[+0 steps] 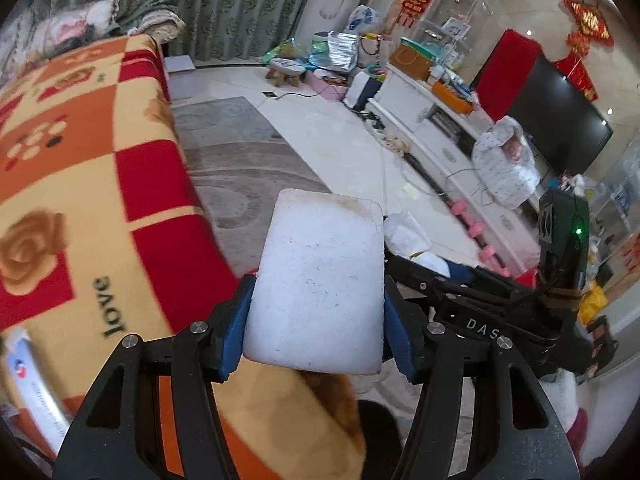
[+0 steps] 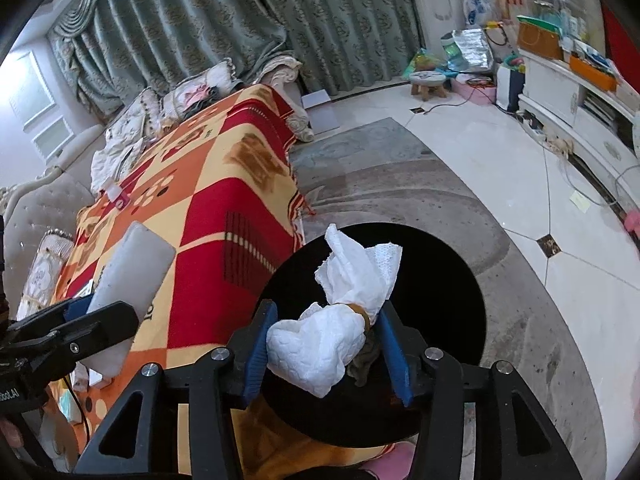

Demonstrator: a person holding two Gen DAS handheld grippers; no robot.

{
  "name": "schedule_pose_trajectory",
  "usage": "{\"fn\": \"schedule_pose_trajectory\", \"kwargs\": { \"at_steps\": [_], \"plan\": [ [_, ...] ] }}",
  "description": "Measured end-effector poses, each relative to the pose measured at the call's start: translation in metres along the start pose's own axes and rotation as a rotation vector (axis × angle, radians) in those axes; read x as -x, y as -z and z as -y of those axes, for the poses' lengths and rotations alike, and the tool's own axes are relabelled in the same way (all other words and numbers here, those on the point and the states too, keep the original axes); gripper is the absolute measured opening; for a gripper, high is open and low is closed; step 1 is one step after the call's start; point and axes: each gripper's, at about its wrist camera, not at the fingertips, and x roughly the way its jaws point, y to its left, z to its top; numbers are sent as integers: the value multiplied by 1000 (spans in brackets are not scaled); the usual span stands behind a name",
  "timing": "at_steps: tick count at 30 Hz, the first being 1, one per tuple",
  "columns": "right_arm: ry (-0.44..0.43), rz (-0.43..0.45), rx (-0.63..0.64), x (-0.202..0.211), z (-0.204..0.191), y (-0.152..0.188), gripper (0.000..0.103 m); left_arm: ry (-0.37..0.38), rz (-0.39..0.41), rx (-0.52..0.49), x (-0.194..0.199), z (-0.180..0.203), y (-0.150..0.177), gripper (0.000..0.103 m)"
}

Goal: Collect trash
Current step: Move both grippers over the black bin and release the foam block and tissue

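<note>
Below: black bin (image 2: 460, 280) beside blanket-covered table (image 2: 224, 208); rug (image 2: 520, 320) underneath.

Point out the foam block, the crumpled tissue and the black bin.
foam block (image 1: 316, 288), left wrist view, middle of its white face.
crumpled tissue (image 2: 320, 344), right wrist view, on the lower wad.
black bin (image 2: 444, 280), right wrist view, dark inside right of the tissue.

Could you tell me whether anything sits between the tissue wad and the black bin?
Nothing visible does: the right claw holds the tissue wad directly over the black bin's open mouth, which looks clear.
</note>
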Motion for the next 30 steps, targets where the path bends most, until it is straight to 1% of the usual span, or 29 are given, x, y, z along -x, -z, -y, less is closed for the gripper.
{"fn": "schedule_pose_trajectory", "kwargs": {
  "at_steps": [1,3,4,5,10,16,26,30],
  "plan": [
    [0,2,-8,0,2,-1,50,21,-2,13,-3,0,-1,65],
    [-3,6,-40,1,10,-2,55,54,-4,38,-7,-2,-4,69],
    [-3,6,-55,2,14,-3,65,69,-4,45,-9,-1,-4,69],
    [-3,7,-64,2,16,-3,73,79,-6,49,-11,-1,-4,69],
    [-9,12,-81,5,20,-2,74,45,-12,27,-8,0,-3,69],
    [-28,-15,-70,-6,14,1,74,-26,0,8,2,-7,4,69],
    [-39,-36,-23,-14,-8,4,74,-126,39,16,23,-25,14,69],
    [-43,-45,0,-15,-22,7,74,-179,54,26,35,-36,21,69]
  ]
}}
